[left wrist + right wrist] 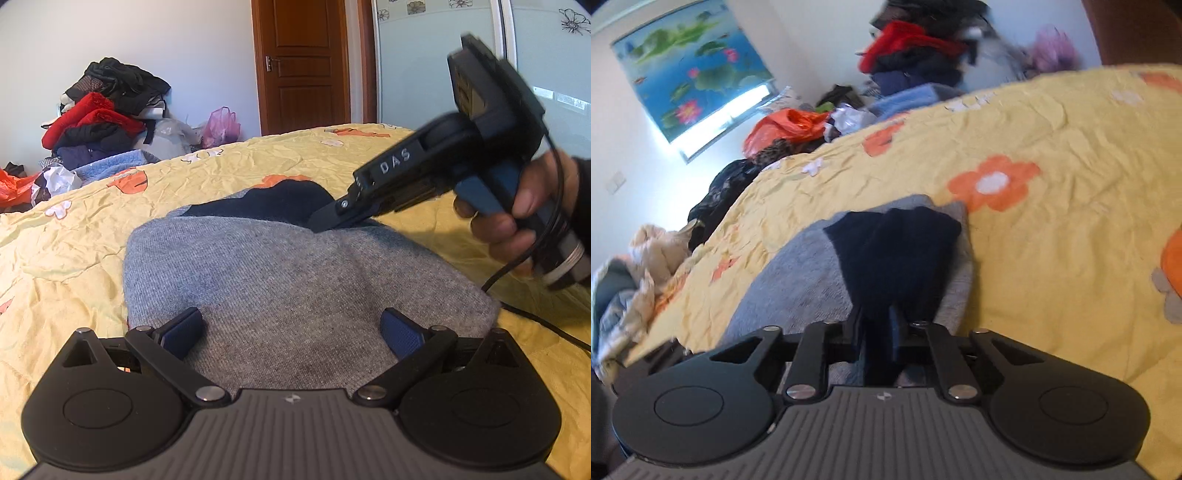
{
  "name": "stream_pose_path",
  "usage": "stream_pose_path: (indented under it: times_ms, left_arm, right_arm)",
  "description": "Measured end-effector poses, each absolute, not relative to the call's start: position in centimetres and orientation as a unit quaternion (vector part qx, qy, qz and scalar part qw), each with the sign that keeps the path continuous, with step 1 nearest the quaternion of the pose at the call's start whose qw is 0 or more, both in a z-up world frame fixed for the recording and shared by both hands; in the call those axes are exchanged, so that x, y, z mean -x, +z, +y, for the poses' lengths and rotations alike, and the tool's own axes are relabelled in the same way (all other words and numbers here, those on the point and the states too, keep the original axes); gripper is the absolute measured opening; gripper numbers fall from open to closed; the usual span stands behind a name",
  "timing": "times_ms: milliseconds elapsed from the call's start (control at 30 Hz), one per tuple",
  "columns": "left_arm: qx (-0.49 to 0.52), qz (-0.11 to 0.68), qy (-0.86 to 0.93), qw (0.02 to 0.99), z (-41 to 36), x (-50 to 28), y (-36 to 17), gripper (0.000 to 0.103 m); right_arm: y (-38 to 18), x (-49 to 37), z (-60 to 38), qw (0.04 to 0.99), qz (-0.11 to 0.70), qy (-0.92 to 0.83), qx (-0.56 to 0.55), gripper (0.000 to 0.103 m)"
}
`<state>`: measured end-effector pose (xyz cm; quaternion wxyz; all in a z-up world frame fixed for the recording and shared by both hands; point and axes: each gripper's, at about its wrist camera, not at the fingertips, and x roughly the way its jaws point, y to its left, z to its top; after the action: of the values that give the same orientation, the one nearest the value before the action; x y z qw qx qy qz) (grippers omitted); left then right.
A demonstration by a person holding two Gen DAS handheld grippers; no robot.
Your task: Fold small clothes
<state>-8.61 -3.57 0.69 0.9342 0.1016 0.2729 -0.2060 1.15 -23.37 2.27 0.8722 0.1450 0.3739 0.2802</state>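
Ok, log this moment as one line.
left gripper: open over grey garment | right gripper: shut on navy part | surface: yellow floral bedspread

garments on bed: one, grey-and-navy (288, 273)
grippers: two, left (291, 332), right (332, 219)
hands: one (517, 218)
doors: one (303, 62)
clothes piles: one (103, 107)
orange bags: one (786, 125)
pictures: one (690, 70)

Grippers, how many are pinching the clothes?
1. The right gripper is shut on the dark navy cloth. The left gripper is open over the grey garment, pinching nothing.
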Motion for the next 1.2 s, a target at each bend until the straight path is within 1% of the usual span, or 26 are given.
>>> stream_pose_path:
  times_ms: [33, 67, 167, 233, 267, 300, 333, 367, 400, 433, 500, 567, 700, 833, 867, 900, 933, 967, 1000, 1033, 1067, 1100, 1133, 1200]
  left_arm:
    - [-0.101, 0.273, -0.206, 0.934, -3.5, 8.6, 0.7, 0.103]
    - [-0.100, 0.272, -0.206, 0.935, -3.5, 8.6, 0.7, 0.103]
    - [-0.098, 0.271, -0.207, 0.935, -3.4, 8.5, 0.6, 0.103]
    - [-0.100, 0.271, -0.207, 0.935, -3.5, 8.6, 0.6, 0.103]
    - [-0.100, 0.268, -0.206, 0.936, -3.4, 8.6, 0.6, 0.103]
    - [-0.100, 0.262, -0.202, 0.938, -3.3, 8.9, 0.7, 0.103]
    - [-0.104, 0.254, -0.197, 0.941, -3.2, 9.5, 1.0, 0.103]
    - [-0.108, 0.244, -0.191, 0.944, -3.1, 10.3, 1.4, 0.103]
    - [-0.110, 0.231, -0.187, 0.948, -2.7, 11.4, 1.8, 0.103]
    - [-0.109, 0.219, -0.185, 0.952, -2.1, 12.4, 2.1, 0.103]
    - [-0.120, 0.207, -0.185, 0.953, -0.9, 14.4, 2.3, 0.103]
    - [-0.152, 0.208, -0.180, 0.949, -0.2, 16.1, 2.1, 0.103]
    - [-0.212, 0.216, -0.155, 0.941, 0.6, 17.7, 1.2, 0.102]
    - [-0.207, 0.229, -0.145, 0.940, 1.1, 17.1, 1.1, 0.101]
    - [-0.206, 0.232, -0.147, 0.939, 1.0, 16.9, 1.1, 0.095]
    - [-0.207, 0.235, -0.148, 0.938, 0.8, 16.6, 1.0, 0.085]
    - [-0.207, 0.238, -0.149, 0.937, 0.7, 16.4, 0.7, 0.078]
    - [-0.205, 0.242, -0.152, 0.936, 0.5, 16.2, 0.5, 0.054]
    - [-0.203, 0.249, -0.152, 0.935, 0.4, 15.9, 0.4, 0.034]
    - [-0.203, 0.254, -0.144, 0.935, 0.2, 15.7, 0.2, 0.031]
    - [-0.206, 0.251, -0.135, 0.936, 0.0, 15.6, 0.1, 0.022]
    - [-0.207, 0.252, -0.128, 0.937, 0.1, 15.5, 0.1, 0.011]
    - [-0.206, 0.256, -0.116, 0.937, 0.4, 15.4, 0.1, 0.010]
    - [-0.190, 0.269, -0.109, 0.938, 1.8, 15.2, 0.2, 0.008]
  right_arm:
    - [2.9, -0.3, -23.1, 0.877, 0.370, 0.276, -0.134, 0.020]
    - [3.6, 0.5, -22.9, 0.880, 0.360, 0.280, -0.132, 0.030]
    - [4.8, 3.1, -22.6, 0.876, 0.334, 0.317, -0.145, 0.033]
    - [3.0, 3.0, -21.5, 0.863, 0.376, 0.320, -0.111, 0.039]
    - [1.8, 3.1, -21.5, 0.865, 0.368, 0.327, -0.096, 0.027]
    - [1.5, 3.3, -22.1, 0.868, 0.354, 0.332, -0.102, 0.025]
    - [1.9, 3.2, -22.8, 0.865, 0.365, 0.322, -0.126, 0.021]
    - [2.6, 3.4, -23.2, 0.864, 0.371, 0.309, -0.141, 0.019]
    - [3.4, 4.2, -23.6, 0.868, 0.364, 0.305, -0.147, 0.022]
    - [4.2, 5.1, -24.0, 0.872, 0.351, 0.308, -0.145, 0.029]
    - [4.8, 6.7, -25.0, 0.864, 0.348, 0.327, -0.157, 0.033]
    - [4.5, 7.7, -26.2, 0.852, 0.364, 0.332, -0.176, 0.037]
    - [3.0, 9.1, -28.1, 0.847, 0.390, 0.303, -0.196, 0.037]
    - [2.4, 9.6, -28.1, 0.834, 0.407, 0.310, -0.205, 0.038]
    - [2.4, 9.7, -27.6, 0.831, 0.414, 0.315, -0.197, 0.041]
    - [2.4, 9.7, -27.6, 0.831, 0.414, 0.315, -0.197, 0.042]
    - [2.1, 9.7, -26.7, 0.828, 0.428, 0.316, -0.178, 0.043]
    - [2.0, 9.7, -26.2, 0.826, 0.435, 0.316, -0.167, 0.044]
    - [1.8, 9.7, -25.9, 0.825, 0.440, 0.316, -0.160, 0.044]
    - [1.8, 9.7, -25.6, 0.826, 0.440, 0.315, -0.156, 0.044]
    - [1.8, 9.7, -25.4, 0.826, 0.441, 0.316, -0.153, 0.042]
    - [1.9, 9.8, -25.4, 0.827, 0.439, 0.318, -0.149, 0.028]
    - [2.0, 9.8, -25.4, 0.827, 0.439, 0.319, -0.145, 0.020]
    - [2.5, 9.9, -25.6, 0.832, 0.440, 0.315, -0.125, 0.016]
